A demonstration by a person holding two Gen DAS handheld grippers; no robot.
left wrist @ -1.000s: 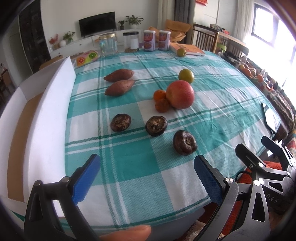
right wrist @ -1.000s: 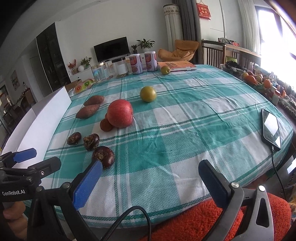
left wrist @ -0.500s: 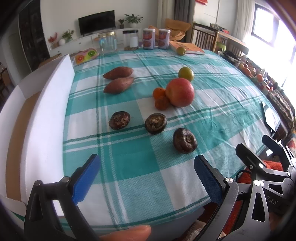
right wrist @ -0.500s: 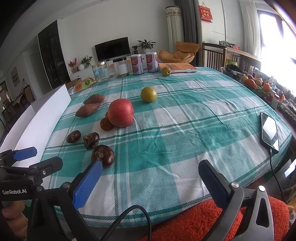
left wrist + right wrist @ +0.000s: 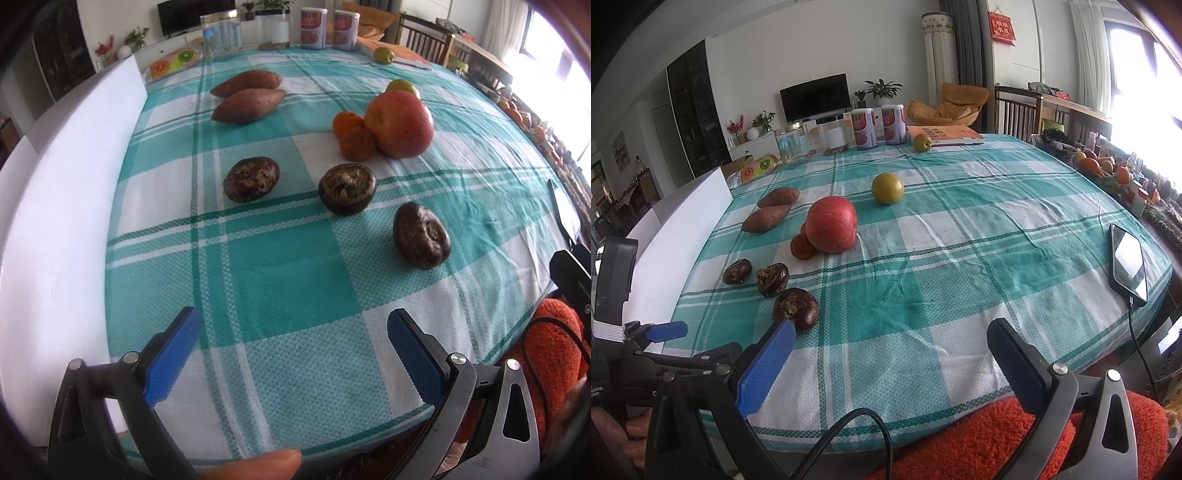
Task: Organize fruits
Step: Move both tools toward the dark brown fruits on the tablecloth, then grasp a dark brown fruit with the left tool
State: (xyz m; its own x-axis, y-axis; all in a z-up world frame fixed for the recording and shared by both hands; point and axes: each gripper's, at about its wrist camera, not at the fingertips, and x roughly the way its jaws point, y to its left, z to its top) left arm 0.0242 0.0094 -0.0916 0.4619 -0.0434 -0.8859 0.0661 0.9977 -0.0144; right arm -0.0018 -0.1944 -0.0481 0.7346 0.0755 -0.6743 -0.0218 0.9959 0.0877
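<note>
Three dark water chestnuts lie on the checked tablecloth (image 5: 280,266): left one (image 5: 252,179), middle one (image 5: 347,189), right one (image 5: 421,235). Behind them sit two small oranges (image 5: 352,134), a big red apple (image 5: 399,123), a green fruit (image 5: 887,188) and two sweet potatoes (image 5: 248,98). My left gripper (image 5: 291,350) is open and empty over the table's near edge, short of the chestnuts. My right gripper (image 5: 890,365) is open and empty at the near edge, its left finger close to the nearest chestnut (image 5: 796,309).
A white foam box (image 5: 55,206) runs along the table's left side. Jars and cans (image 5: 864,127), a book (image 5: 943,134) and another green fruit (image 5: 921,143) stand at the far edge. A phone with cable (image 5: 1128,264) lies at the right edge.
My left gripper has moved forward and lower over the table toward the chestnuts, which now look larger. The right gripper has barely shifted. Both stay open.
</note>
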